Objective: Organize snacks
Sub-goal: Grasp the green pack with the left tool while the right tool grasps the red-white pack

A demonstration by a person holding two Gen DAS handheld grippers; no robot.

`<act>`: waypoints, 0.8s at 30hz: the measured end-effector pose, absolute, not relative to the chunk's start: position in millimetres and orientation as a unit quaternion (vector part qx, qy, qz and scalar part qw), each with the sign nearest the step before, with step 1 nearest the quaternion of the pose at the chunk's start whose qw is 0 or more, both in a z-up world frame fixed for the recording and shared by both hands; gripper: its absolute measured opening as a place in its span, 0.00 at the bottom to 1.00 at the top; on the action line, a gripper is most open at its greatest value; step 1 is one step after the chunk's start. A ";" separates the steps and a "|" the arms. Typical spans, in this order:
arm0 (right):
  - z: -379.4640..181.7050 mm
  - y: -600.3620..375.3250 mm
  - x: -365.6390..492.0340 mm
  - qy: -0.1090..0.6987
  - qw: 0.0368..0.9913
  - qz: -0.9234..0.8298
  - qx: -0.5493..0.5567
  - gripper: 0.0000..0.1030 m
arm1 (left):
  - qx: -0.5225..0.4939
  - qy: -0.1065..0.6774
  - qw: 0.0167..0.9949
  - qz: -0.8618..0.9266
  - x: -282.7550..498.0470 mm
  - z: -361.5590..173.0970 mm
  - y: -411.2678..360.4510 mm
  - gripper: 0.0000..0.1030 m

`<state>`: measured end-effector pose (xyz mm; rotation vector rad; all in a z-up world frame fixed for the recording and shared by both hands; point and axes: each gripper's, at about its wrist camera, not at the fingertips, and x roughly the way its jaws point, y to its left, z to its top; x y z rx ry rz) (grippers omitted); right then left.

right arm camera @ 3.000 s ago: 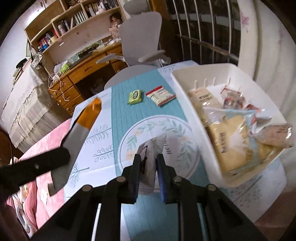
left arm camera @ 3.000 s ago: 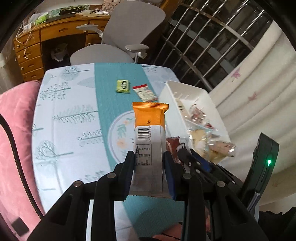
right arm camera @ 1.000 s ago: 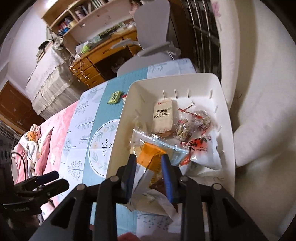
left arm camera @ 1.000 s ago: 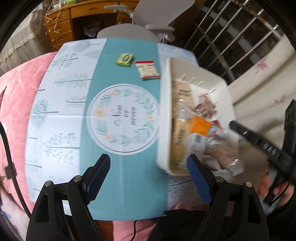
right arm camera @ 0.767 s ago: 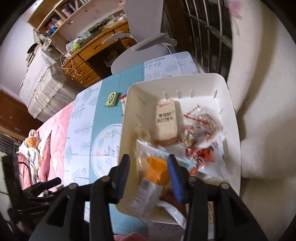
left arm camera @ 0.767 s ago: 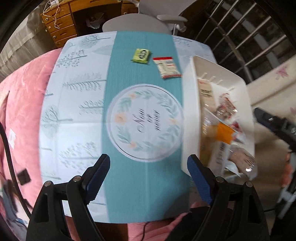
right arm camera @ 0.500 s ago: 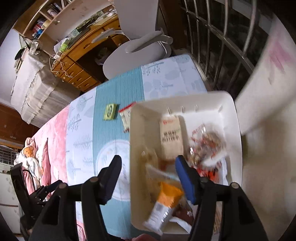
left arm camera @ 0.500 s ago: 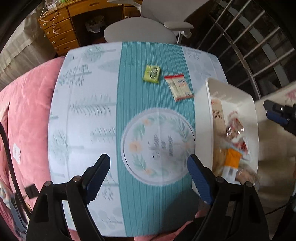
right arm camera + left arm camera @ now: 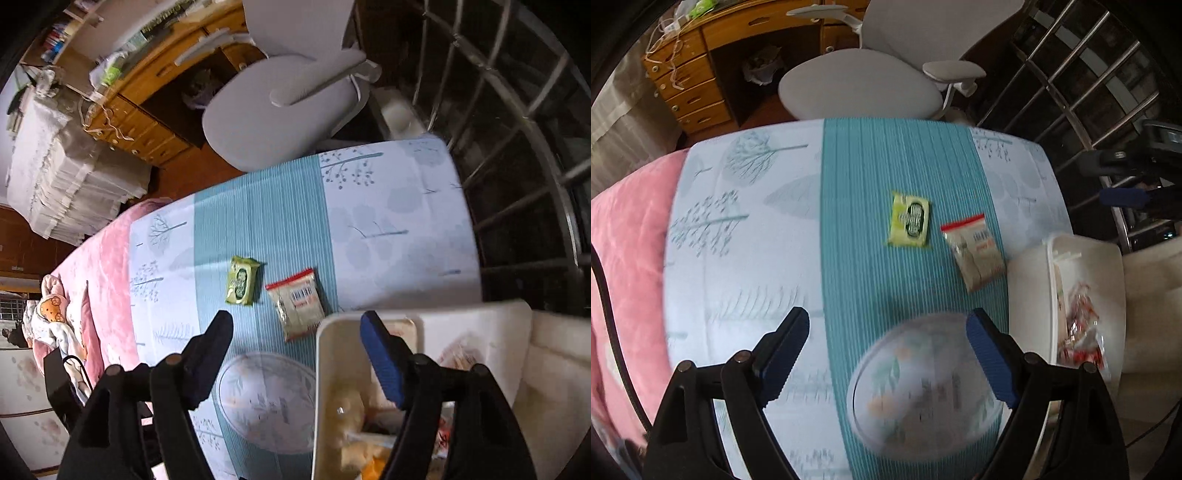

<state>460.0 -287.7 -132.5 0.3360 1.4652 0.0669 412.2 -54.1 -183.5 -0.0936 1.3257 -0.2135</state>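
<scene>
Both claws, left gripper [image 9: 888, 339] and right gripper [image 9: 295, 341], now gape wide and empty, snacks released; a green packet [image 9: 910, 219] and clear red-topped packet [image 9: 975, 254] lie far, left of the white bin [image 9: 332, 387].

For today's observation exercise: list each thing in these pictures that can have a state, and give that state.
Left claw: open, empty.
Right claw: open, empty.
Green packet: flat on the table, outside the bin.
Red-topped packet: flat, beside the bin.
White bin: partly filled with snacks.

Glossy plastic green packet [image 9: 909, 219] on matt ribbed tablecloth [image 9: 849, 206].
</scene>
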 end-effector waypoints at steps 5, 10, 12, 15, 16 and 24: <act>-175.1 -278.8 487.1 0.698 0.697 0.019 0.163 0.70 | -0.048 0.587 0.798 -0.129 434.9 -210.1 -59.3 0.84; -216.1 -266.0 499.2 0.735 0.661 0.019 0.153 0.70 | -0.074 0.573 0.806 -0.133 451.9 -234.5 -59.7 0.84; -227.3 -260.4 502.5 0.745 0.651 0.023 0.146 0.70 | -0.082 0.573 0.804 -0.135 458.1 -243.9 -62.5 0.83; -240.3 -254.6 506.5 0.753 0.643 0.022 0.134 0.70 | -0.084 0.573 0.804 -0.135 463.8 -254.6 -67.9 0.83; -243.5 -252.9 507.5 0.756 0.642 0.021 0.130 0.70 | -0.084 0.574 0.804 -0.134 466.6 -259.2 -70.0 0.81; -262.5 -241.6 506.7 0.777 0.622 0.016 0.097 0.70 | -0.089 0.583 0.797 -0.129 481.6 -284.2 -82.9 0.68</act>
